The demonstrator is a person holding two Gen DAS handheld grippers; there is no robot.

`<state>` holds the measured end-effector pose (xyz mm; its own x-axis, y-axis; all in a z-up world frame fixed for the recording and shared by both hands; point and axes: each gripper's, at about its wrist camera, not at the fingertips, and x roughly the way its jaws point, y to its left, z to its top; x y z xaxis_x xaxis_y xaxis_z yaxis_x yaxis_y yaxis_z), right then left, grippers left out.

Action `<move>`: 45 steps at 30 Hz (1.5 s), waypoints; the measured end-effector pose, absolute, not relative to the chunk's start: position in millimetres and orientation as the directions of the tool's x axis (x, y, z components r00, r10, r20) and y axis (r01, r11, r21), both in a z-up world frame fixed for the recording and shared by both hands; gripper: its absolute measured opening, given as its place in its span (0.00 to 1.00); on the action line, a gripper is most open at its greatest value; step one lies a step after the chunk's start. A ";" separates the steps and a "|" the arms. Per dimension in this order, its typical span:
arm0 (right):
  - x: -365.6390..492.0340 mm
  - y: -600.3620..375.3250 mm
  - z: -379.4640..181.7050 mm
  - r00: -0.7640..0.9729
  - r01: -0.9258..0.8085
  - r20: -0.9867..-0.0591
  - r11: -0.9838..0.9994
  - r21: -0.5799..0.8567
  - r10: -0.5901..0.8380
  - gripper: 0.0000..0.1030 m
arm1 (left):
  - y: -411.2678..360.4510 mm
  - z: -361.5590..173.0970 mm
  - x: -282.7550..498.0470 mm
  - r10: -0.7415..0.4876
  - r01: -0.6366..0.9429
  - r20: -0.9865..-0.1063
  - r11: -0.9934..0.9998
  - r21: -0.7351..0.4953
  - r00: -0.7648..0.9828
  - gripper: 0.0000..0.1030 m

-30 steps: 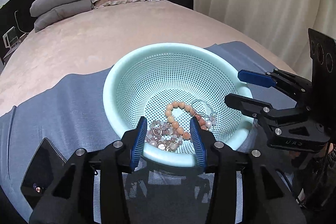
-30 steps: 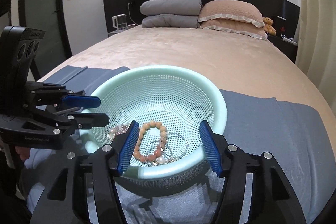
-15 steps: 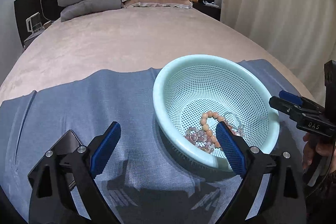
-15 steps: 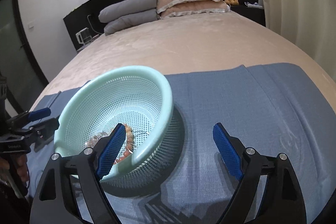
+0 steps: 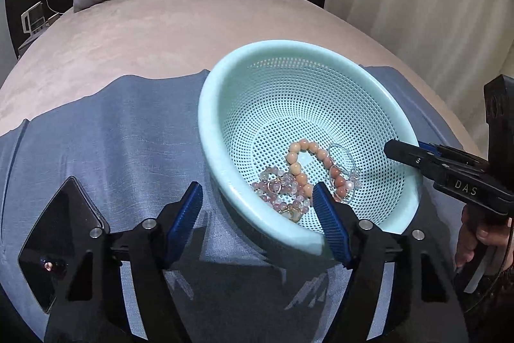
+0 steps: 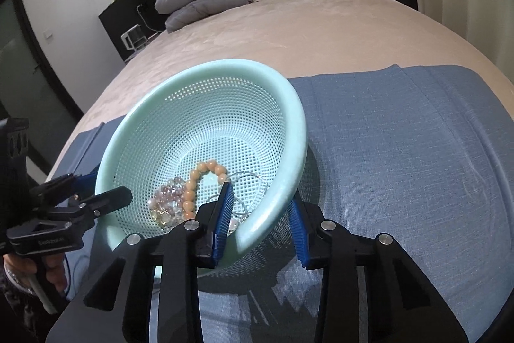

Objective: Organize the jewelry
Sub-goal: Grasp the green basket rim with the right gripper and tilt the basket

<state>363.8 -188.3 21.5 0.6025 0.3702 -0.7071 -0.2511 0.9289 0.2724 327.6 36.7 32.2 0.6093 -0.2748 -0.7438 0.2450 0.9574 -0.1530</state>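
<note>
On a blue cloth over the bed, both grippers straddle the mint basket's (image 6: 289,130) rim. Right gripper (image 6: 260,227) and left gripper (image 5: 257,224) jaws are closing around it, not yet pinching. Beaded bracelets (image 5: 300,169) lie just inside. Next likely: clamp and lift evenly.

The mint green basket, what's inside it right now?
Inside the basket: a peach bead bracelet, a pink-and-clear beaded bracelet and thin clear bangles. The near rim and the jaws cover some pieces.
</note>
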 end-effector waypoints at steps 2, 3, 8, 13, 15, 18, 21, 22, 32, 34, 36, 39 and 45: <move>358.8 -186.4 26.7 0.608 -0.261 -0.704 0.930 0.260 0.368 0.31 | 30.2 36.3 321.4 -0.266 0.263 -0.739 0.957 -0.124 0.619 0.63; 355.9 -184.6 29.6 0.607 -0.263 -0.706 0.931 0.255 0.365 0.31 | 26.8 37.5 318.2 -0.244 0.263 -0.742 0.960 -0.095 0.624 0.63; 338.5 -188.3 38.8 0.596 -0.264 -0.701 0.920 0.290 0.392 0.31 | 29.8 41.1 303.5 -0.244 0.265 -0.753 0.959 -0.096 0.611 0.62; 309.8 -185.5 50.0 0.589 -0.284 -0.703 0.917 0.280 0.397 0.31 | 29.8 53.8 270.5 -0.227 0.274 -0.742 0.960 -0.060 0.631 0.62; 296.2 -183.2 55.7 0.589 -0.292 -0.703 0.916 0.274 0.398 0.31 | 27.7 59.8 257.0 -0.214 0.270 -0.741 0.962 -0.045 0.637 0.62; 276.9 -180.4 61.8 0.584 -0.300 -0.704 0.913 0.275 0.404 0.31 | 29.5 67.7 234.9 -0.202 0.265 -0.735 0.964 -0.032 0.648 0.62; 261.2 -177.2 63.3 0.579 -0.307 -0.709 0.913 0.268 0.403 0.31 | 29.3 70.6 219.5 -0.186 0.257 -0.737 0.966 -0.018 0.650 0.62; 256.4 -176.1 63.6 0.579 -0.309 -0.709 0.913 0.266 0.403 0.31 | 28.8 70.1 215.9 -0.182 0.253 -0.737 0.967 -0.016 0.651 0.62; 237.3 -167.1 52.8 0.549 -0.320 -0.733 0.911 0.260 0.402 0.31 | 36.8 55.7 200.1 -0.165 0.237 -0.762 0.971 -0.015 0.627 0.62; 237.7 -166.2 48.1 0.541 -0.318 -0.739 0.911 0.261 0.401 0.31 | 38.4 49.9 198.6 -0.167 0.236 -0.769 0.972 -0.022 0.617 0.62; 239.3 -165.2 43.3 0.532 -0.314 -0.746 0.911 0.266 0.401 0.31 | 38.5 43.6 199.2 -0.171 0.232 -0.781 0.972 -0.035 0.601 0.62; 240.7 -163.9 38.5 0.523 -0.317 -0.750 0.909 0.270 0.405 0.32 | 42.6 34.3 202.5 -0.182 0.224 -0.794 0.973 -0.059 0.579 0.62; 239.9 -164.3 35.4 0.527 -0.327 -0.745 0.906 0.267 0.410 0.33 | 43.4 30.7 198.9 -0.170 0.223 -0.771 0.974 -0.037 0.614 0.70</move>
